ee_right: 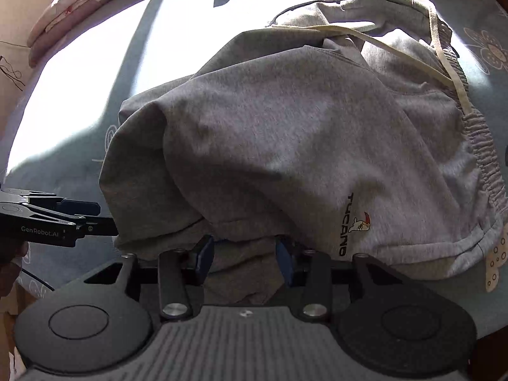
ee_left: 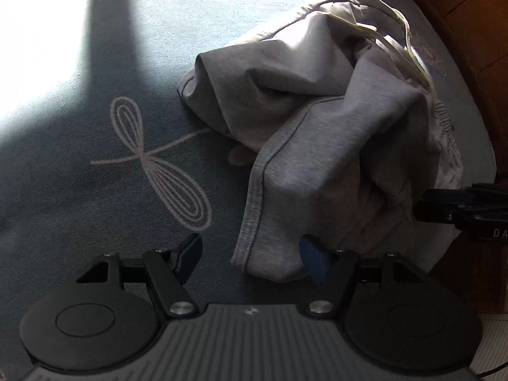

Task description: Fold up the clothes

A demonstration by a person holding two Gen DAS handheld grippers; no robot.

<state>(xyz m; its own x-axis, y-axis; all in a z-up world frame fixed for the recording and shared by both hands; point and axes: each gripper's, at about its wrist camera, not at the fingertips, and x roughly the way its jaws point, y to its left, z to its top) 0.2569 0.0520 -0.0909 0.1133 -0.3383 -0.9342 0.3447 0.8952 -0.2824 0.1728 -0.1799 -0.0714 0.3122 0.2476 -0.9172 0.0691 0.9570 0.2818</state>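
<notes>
- My left wrist camera sits just behind my left gripper (ee_left: 250,257) and looks steeply down on the blue patterned bedspread (ee_left: 95,190), close above it, with the grey shorts (ee_left: 317,127) to the right.
- My right wrist camera, behind my right gripper (ee_right: 244,255), also faces steeply down, nearer still; the shorts (ee_right: 285,143) fill most of its view.
- Both views share the shorts and bedspread (ee_right: 79,174), and each catches the other gripper at its edge.

Grey shorts (ee_right: 285,146) heaped on blue bedspread (ee_right: 73,171), right gripper (ee_right: 244,255) fingers parted around hem
</notes>
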